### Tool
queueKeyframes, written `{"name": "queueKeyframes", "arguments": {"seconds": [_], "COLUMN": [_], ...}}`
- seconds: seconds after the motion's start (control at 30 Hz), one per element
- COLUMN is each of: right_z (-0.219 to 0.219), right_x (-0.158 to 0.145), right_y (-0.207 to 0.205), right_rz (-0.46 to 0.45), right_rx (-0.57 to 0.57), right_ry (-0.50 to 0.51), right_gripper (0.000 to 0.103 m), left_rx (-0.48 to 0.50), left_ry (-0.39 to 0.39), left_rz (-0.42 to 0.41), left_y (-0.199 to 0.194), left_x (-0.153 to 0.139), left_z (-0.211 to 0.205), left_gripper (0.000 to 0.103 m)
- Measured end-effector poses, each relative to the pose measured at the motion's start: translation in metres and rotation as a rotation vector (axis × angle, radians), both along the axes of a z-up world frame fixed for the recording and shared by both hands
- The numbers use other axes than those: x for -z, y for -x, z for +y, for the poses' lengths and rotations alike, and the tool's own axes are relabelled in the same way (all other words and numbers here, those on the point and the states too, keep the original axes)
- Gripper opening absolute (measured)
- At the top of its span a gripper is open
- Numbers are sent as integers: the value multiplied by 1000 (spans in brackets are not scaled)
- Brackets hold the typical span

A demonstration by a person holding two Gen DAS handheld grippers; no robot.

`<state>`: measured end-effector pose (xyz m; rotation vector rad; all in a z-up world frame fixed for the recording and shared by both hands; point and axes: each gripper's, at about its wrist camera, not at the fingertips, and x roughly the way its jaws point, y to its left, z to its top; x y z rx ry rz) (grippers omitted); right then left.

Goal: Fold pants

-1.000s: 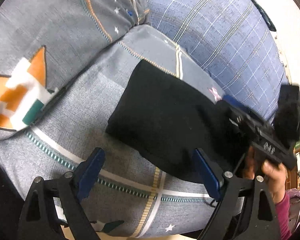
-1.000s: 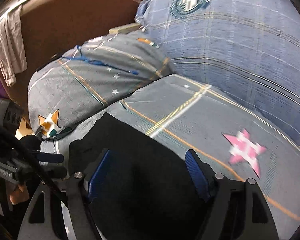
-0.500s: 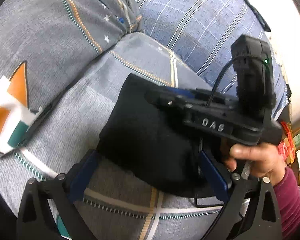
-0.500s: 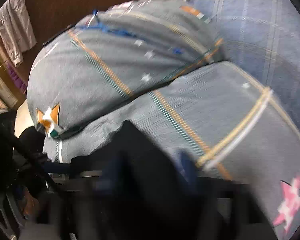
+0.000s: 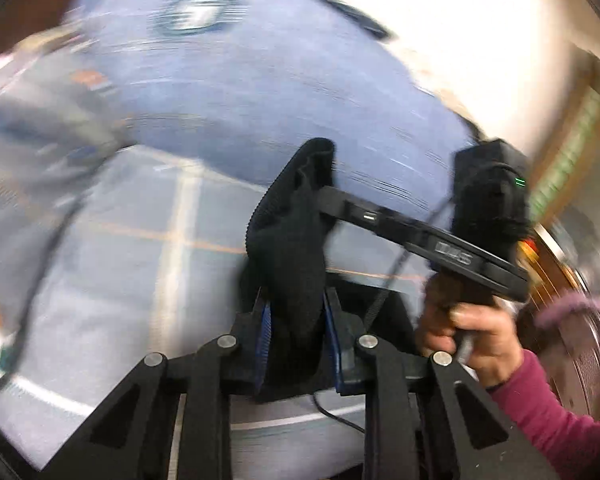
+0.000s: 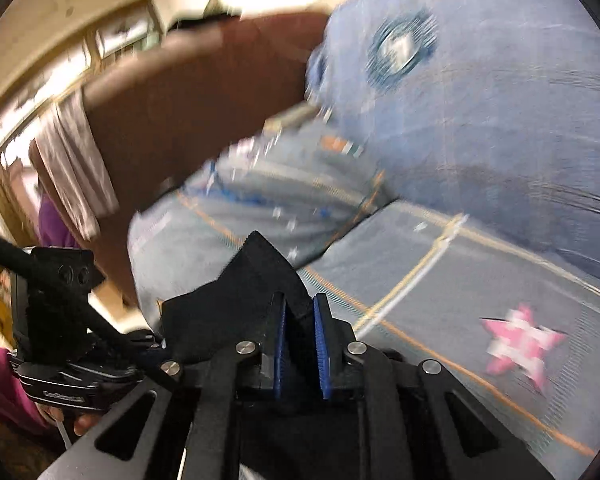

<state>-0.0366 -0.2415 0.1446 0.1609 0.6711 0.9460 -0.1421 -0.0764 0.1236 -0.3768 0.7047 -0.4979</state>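
A: What's hard to make out here?

B: Both views are smeared by motion, so the sofa cover's [image 5: 100,264] stripes and the blue cushion's [image 5: 236,92] round badge are soft. The lower part of the black pants [image 5: 296,240] is hidden behind the left gripper [image 5: 296,320], and the far end disappears under the right gripper [image 5: 324,192].

A: Are the grippers holding anything?

B: Both have just been closing, with cloth between the jaws. The left gripper is clamped on a thick bunch of the pants, raised off the seat. In the right wrist view, the right gripper [image 6: 300,320] pinches a thinner pointed fold [image 6: 260,272].

A: Textures?

B: The pants look like a soft, matte knit with a ribbed edge. The blue finger pads [image 6: 322,344] are ridged. A pink star [image 6: 520,344] patch sits on the grey seat.
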Motion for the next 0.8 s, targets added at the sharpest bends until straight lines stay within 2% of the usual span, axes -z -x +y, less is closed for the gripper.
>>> {"name": "queueKeyframes", "arguments": {"seconds": [0.13, 0.17, 0.2, 0.33, 0.4, 0.47, 0.5, 0.53, 0.57, 0.6, 0.63, 0.67, 0.73, 0.77, 0.8], "right_z": [-75, -101, -118, -178, -200, -214, -217, -216, -211, -205, -199, -193, -179, -171, -164], "right_x": [-8, -5, -1, 34, 49, 54, 52, 51, 49, 49, 50, 52, 56, 58, 62], "right_y": [16, 20, 21, 30, 39, 53, 59, 63, 68, 69, 71, 73, 73, 71, 70], "right_rz": [-9, 3, 16, 116, 174, 198, 194, 192, 194, 198, 209, 222, 239, 253, 267], "right_rx": [146, 204, 249, 444, 519, 531, 523, 511, 490, 474, 445, 414, 375, 364, 355], "right_ry": [-48, -72, -79, -5, -12, -43, -46, -47, -41, -41, -52, -71, -101, -110, -113], "right_gripper": [13, 1, 1, 2, 3, 4, 4, 8, 29, 62, 75, 81, 81, 81, 81], "left_rx": [188, 227, 265, 348, 365, 387, 395, 395, 386, 365, 342, 318, 277, 276, 297], "left_ry": [-33, -46, -68, -151, -176, -148, -156, -169, -174, -159, -142, -141, -175, -196, -208], "left_rz": [-26, -27, -18, 84, 123, 118, 108, 102, 90, 65, 42, 24, -7, -6, 16], "left_y": [-10, -14, -21, -43, -45, -43, -40, -39, -39, -41, -44, -49, -61, -74, -92], "left_x": [-8, -4, 6, 57, 68, 62, 54, 48, 38, 27, 19, 12, 3, 1, 4], "left_z": [-79, -97, -121, -181, -186, -175, -166, -159, -146, -129, -114, -104, -87, -82, -83], "left_gripper": [21, 15, 8, 7, 7, 7, 18, 31, 67, 88, 89, 89, 91, 97, 98]}}
